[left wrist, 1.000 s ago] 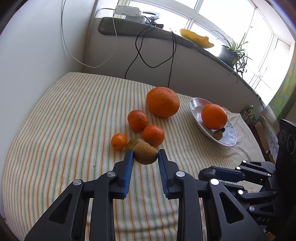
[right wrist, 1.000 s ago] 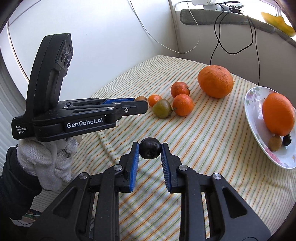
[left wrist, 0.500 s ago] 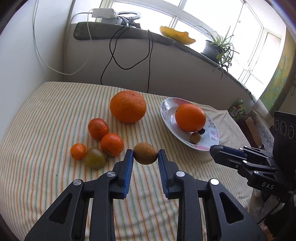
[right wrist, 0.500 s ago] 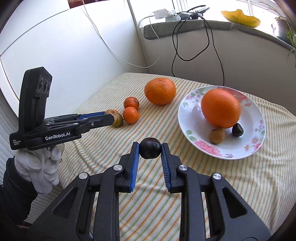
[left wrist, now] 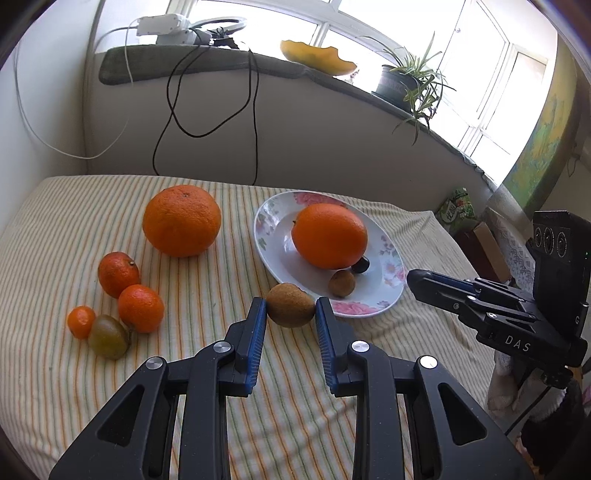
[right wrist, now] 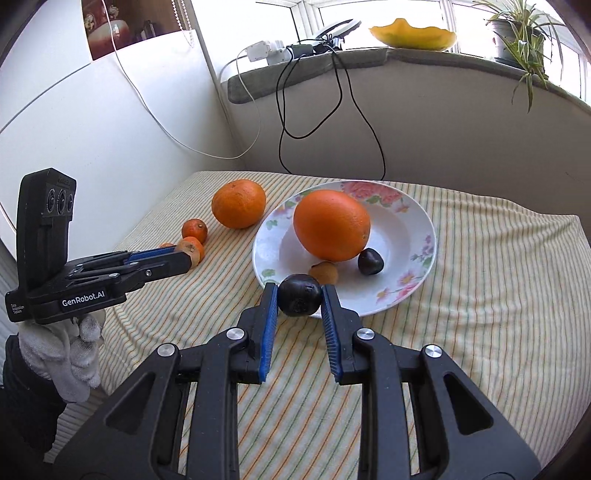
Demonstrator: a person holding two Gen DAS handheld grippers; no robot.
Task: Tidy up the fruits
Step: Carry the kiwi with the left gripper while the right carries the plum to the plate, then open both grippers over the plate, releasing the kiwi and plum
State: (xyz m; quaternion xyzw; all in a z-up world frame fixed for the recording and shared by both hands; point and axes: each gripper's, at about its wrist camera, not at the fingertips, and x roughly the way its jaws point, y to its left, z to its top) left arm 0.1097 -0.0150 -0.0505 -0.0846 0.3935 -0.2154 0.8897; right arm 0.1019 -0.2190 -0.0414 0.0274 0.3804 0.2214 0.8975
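Over the plate (right wrist: 413, 218) rim we lower gently; left gripper (left wrist: 290, 314) pinches the kiwi (left wrist: 290, 305), right gripper (right wrist: 299, 295) pinches the dark fruit (right wrist: 299, 294); release low.

A striped cloth (left wrist: 229, 373) covers the table, reaching from six o'clock up to the wall. At twelve o'clock a grey-padded windowsill (left wrist: 207, 68) carries a white power strip (left wrist: 162, 26), from which black cables (left wrist: 255, 122) hang down the wall (left wrist: 314, 136), and a white cord (right wrist: 162, 125) droops at ten o'clock. Toward one o'clock on the sill lie a yellow peel-like piece (left wrist: 317, 61) and a potted plant (left wrist: 402, 81) with long trailing leaves, windows (left wrist: 480, 55) bright behind them.
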